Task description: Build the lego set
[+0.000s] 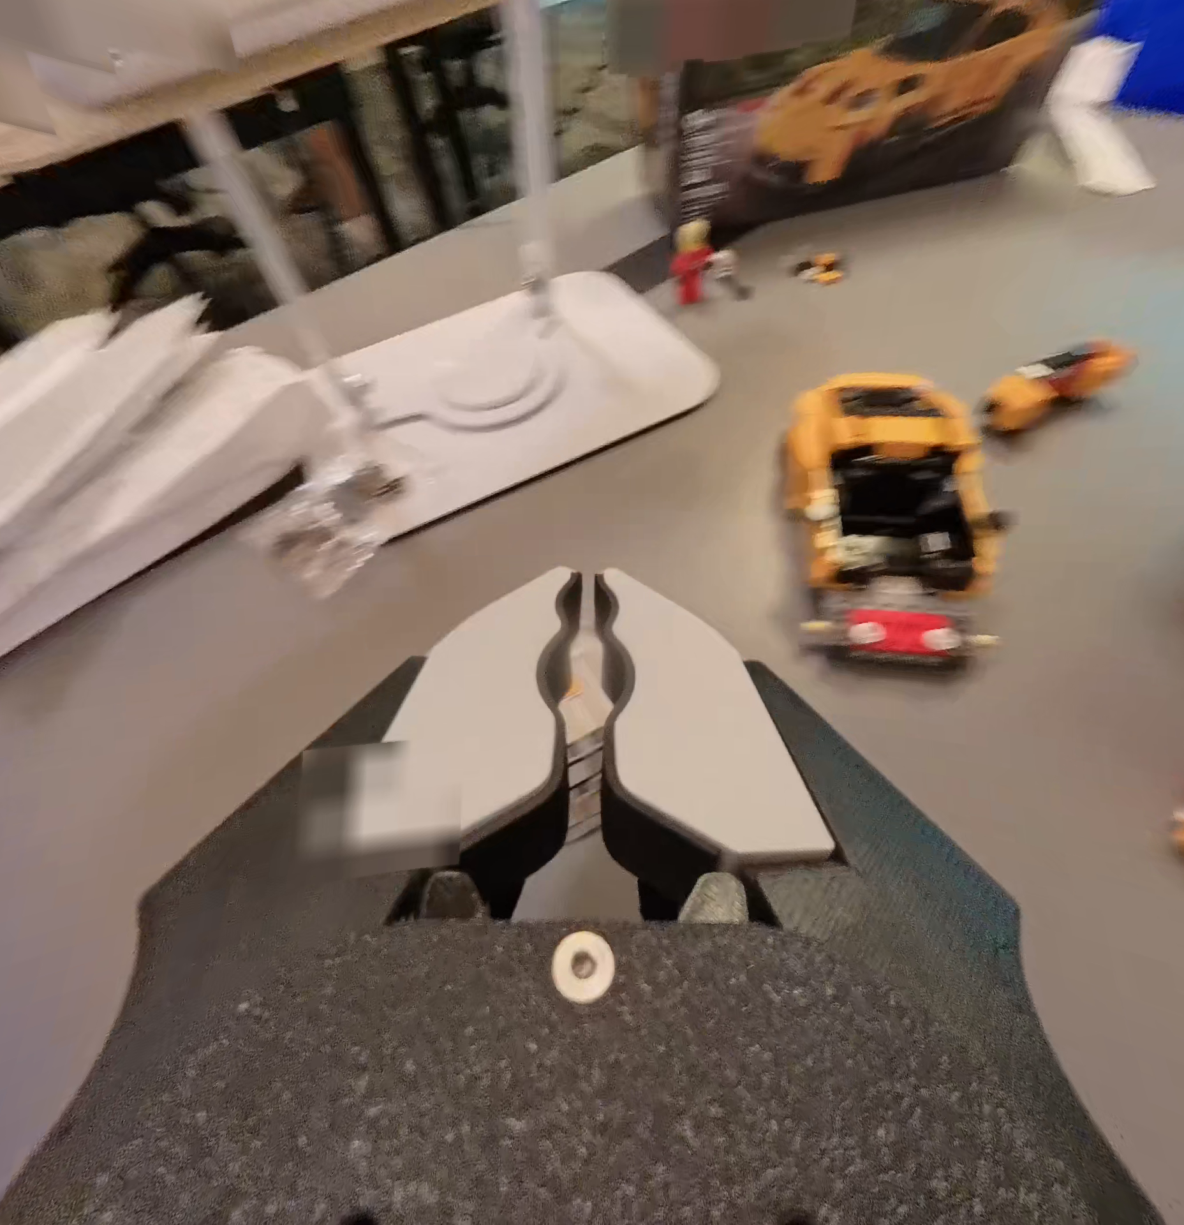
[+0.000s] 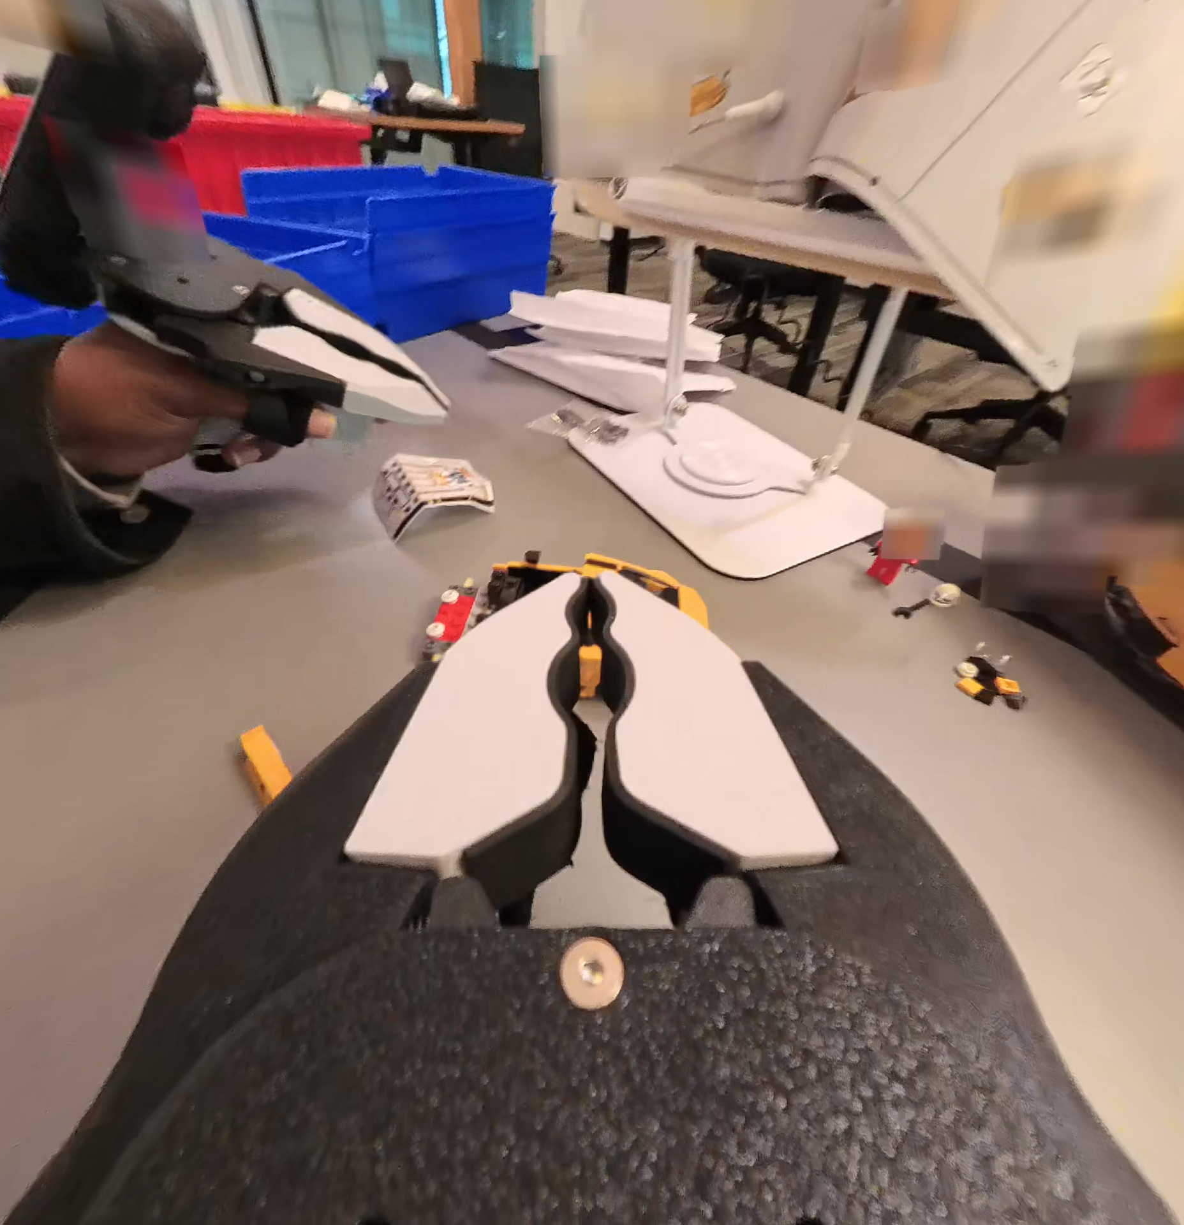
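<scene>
The half-built yellow lego car [image 1: 887, 504] is seen on the grey table [image 1: 576, 477], ahead and to the right of the left gripper [image 1: 588, 575], well apart from its tips. The fingers of this gripper are pressed almost together, and a thin striped thing is glimpsed in the slit between them; what it is cannot be told. In the right wrist view the same car lies directly under and behind the tips of the right gripper [image 2: 591, 583], whose fingers are also nearly closed; whether a piece is pinched cannot be told. A loose yellow brick [image 2: 264, 762] lies to the left of it. Blue bins [image 2: 404, 245] are stacked at the far edge; their contents are hidden. A sticker sheet [image 2: 437, 490], a white stand base [image 2: 742, 504], a red minifigure [image 1: 692, 262] and a small heap of pieces [image 2: 987, 683] are spread around.
</scene>
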